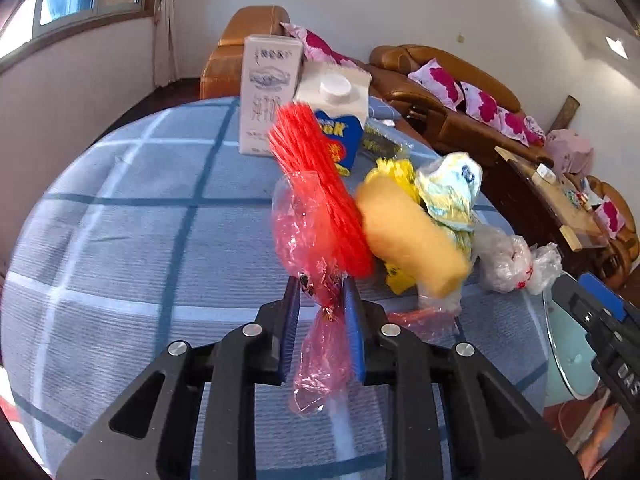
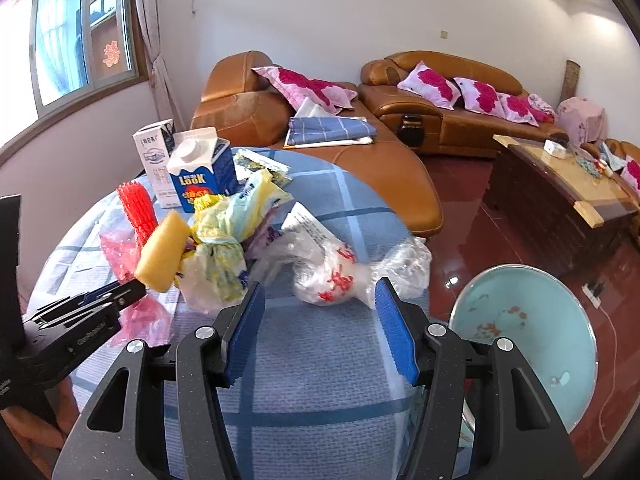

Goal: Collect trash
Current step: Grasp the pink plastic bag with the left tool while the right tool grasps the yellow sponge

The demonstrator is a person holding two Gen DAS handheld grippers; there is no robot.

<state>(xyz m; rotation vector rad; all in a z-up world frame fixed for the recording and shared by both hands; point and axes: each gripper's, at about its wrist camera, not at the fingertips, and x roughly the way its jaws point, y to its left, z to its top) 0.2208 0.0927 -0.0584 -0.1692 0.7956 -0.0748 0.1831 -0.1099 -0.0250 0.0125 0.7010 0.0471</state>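
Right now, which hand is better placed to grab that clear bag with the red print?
Right. The right tongs are open, empty and facing the clear bag just ahead. The left tongs are shut on a red plastic wrapper.

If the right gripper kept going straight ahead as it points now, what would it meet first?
Most likely the crumpled clear plastic bag with red print, which lies on the table just beyond the open right gripper, roughly centred between its fingers. Depth is hard to judge in the fisheye view.
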